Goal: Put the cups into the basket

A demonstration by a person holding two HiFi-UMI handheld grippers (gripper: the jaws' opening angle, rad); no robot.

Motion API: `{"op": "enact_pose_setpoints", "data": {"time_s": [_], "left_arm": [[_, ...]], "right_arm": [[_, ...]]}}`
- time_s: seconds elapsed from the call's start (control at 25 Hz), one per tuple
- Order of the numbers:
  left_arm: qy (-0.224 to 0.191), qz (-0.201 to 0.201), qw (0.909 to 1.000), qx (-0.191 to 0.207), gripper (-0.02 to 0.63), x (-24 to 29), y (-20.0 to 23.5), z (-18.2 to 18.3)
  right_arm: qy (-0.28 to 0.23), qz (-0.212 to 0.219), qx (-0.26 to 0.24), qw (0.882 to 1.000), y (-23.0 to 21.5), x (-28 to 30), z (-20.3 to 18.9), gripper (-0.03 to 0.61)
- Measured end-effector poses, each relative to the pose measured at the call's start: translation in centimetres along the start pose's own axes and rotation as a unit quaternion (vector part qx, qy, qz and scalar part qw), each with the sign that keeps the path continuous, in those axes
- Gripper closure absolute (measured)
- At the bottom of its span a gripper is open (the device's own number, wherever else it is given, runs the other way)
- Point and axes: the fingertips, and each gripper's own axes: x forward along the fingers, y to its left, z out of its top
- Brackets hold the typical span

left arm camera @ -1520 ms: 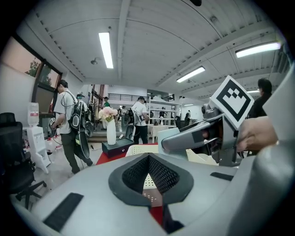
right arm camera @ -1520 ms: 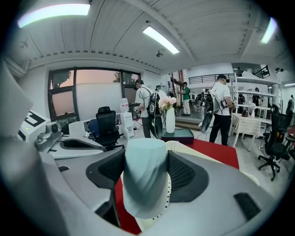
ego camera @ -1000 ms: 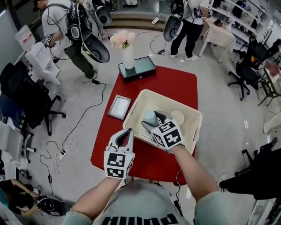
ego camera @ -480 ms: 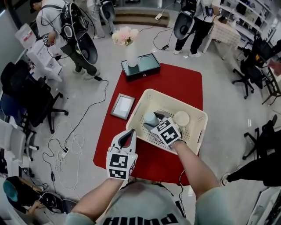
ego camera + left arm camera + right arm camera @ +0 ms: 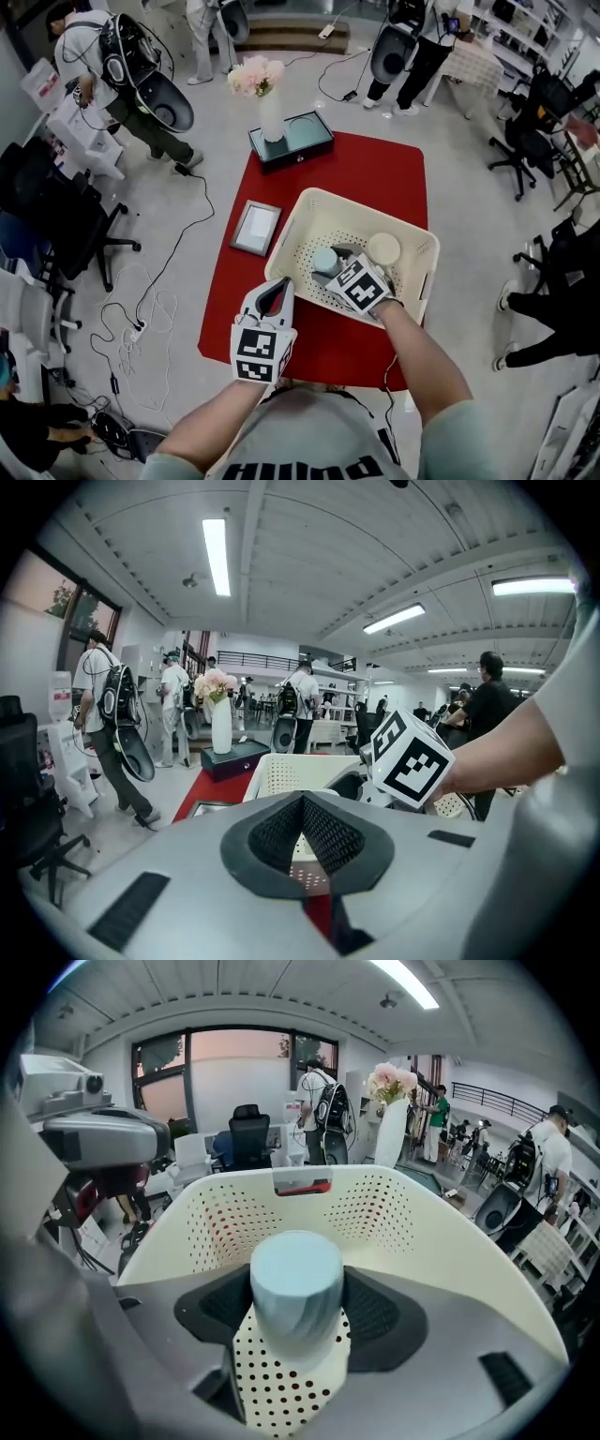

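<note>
A cream perforated basket (image 5: 309,202) stands on the red table (image 5: 375,178). Inside it my right gripper (image 5: 331,266) is shut on a pale blue cup (image 5: 325,260). In the right gripper view the cup (image 5: 295,1283) sits between the dark pads (image 5: 380,1312), just above the basket's dotted floor and in front of its far wall (image 5: 375,1208). A cream cup (image 5: 383,248) rests in the basket just to the right. My left gripper (image 5: 278,284) hovers over the table's near left part, beside the basket, shut and holding nothing. In its own view the basket (image 5: 281,772) and the right gripper's marker cube (image 5: 411,761) show ahead.
A white vase of pink flowers (image 5: 270,112) stands on a dark box (image 5: 291,141) at the table's far end. A grey picture frame (image 5: 255,228) lies left of the basket. People, office chairs and floor cables (image 5: 150,309) surround the table.
The right gripper has sunk a little deeper into the basket with the blue cup still in it. The left gripper has barely moved.
</note>
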Motion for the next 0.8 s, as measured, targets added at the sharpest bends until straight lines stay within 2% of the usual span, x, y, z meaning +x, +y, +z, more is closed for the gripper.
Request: {"op": "enact_pose_setpoints", "data": {"time_s": [0.16, 0.28, 0.56, 0.8], "left_arm": [[0.001, -0.009, 1.0000, 0.000, 0.607, 0.0, -0.3, 0.0], [-0.001, -0.018, 0.9998, 0.002, 0.607, 0.1, -0.6, 0.2], [-0.012, -0.038, 0.9992, 0.007, 0.607, -0.4, -1.5, 0.5], [-0.020, -0.065, 0.9976, 0.011, 0.607, -1.5, -2.9, 0.1]], "right_arm": [[0.024, 0.003, 0.003, 1.000, 0.1, -0.5, -1.2, 0.273], [0.019, -0.002, 0.009, 1.000, -0.4, -1.4, -1.1, 0.272], [-0.035, -0.046, 0.034, 0.998, -1.0, -5.9, 1.0, 0.270], [-0.107, -0.098, 0.069, 0.987, 1.5, -10.9, 3.0, 0.272]]}}
